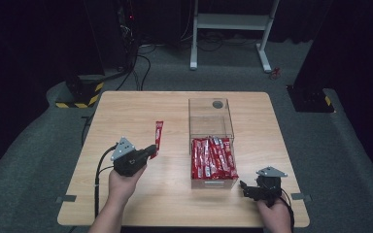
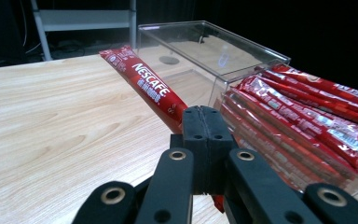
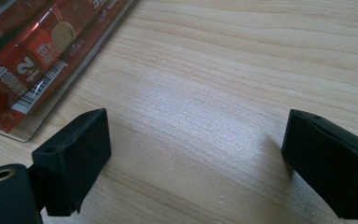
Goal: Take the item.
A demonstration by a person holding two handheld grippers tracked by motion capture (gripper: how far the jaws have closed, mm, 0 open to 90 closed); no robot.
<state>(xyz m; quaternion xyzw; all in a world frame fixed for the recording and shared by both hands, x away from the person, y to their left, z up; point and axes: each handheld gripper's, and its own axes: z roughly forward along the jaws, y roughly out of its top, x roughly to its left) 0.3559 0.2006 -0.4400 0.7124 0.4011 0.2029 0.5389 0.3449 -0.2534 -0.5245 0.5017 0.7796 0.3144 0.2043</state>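
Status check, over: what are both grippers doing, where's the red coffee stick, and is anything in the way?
Left gripper shut on coffee stick, held above table. Right gripper open, nothing between its jaws. Clear box of sticks alongside; path unobstructed.

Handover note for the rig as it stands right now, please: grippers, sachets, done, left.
Left gripper: jaws shut on one red coffee sachet, gripped at its near end, held left of the clear box.
Right gripper: jaws open, nothing between them, low over the wooden table by the box's near right corner.
Other sachets: packed in the box's open front tray.
Done: one sachet is in the grip, outside the box.
Left: probably placing that sachet, whether on the table or in the tray I cannot tell.
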